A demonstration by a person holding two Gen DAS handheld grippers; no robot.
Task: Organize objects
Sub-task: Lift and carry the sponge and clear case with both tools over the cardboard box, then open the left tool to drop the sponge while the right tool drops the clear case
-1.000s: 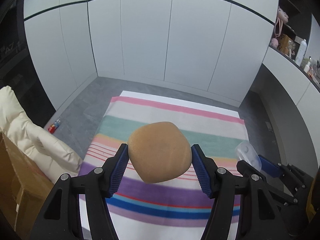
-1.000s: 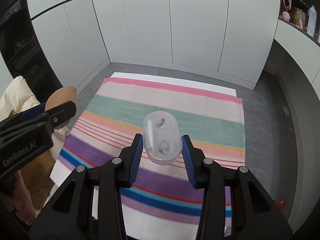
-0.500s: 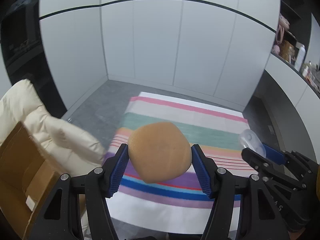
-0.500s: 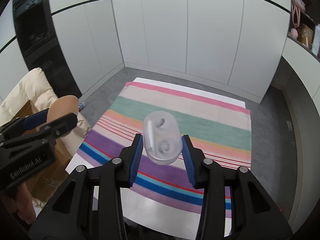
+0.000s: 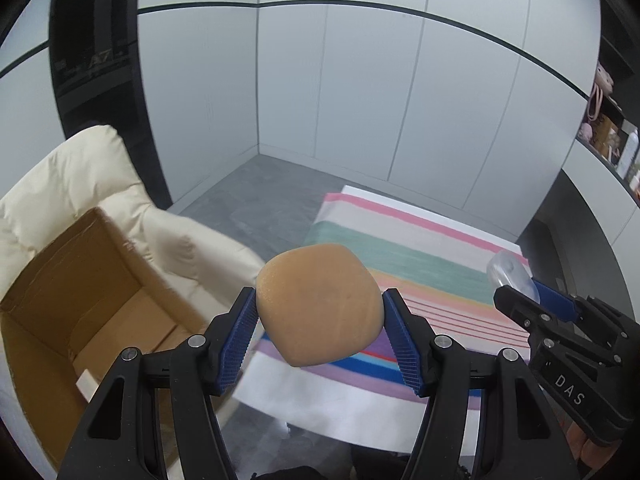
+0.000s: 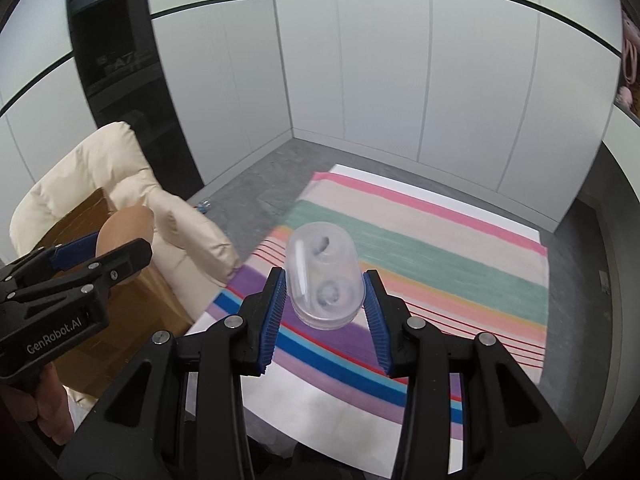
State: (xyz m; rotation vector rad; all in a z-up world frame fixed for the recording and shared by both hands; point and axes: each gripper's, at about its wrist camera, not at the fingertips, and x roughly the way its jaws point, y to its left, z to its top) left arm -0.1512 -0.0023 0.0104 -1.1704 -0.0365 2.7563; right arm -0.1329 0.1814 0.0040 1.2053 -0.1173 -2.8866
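Two claws aloft | left claw (image 5: pixel 318 322) clamps tan bun (image 5: pixel 318 306) beside cardboard box (image 5: pixel 80 296) rim | right claw (image 6: pixel 325 298) clamps clear case (image 6: pixel 324 276)

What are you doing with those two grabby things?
Someone is tidying up. The left hand-held gripper is shut on a tan squishy lump, and the right hand-held gripper is shut on a clear plastic case. Both are held in the air over the striped cloth, beside an open cardboard box on a cream chair.
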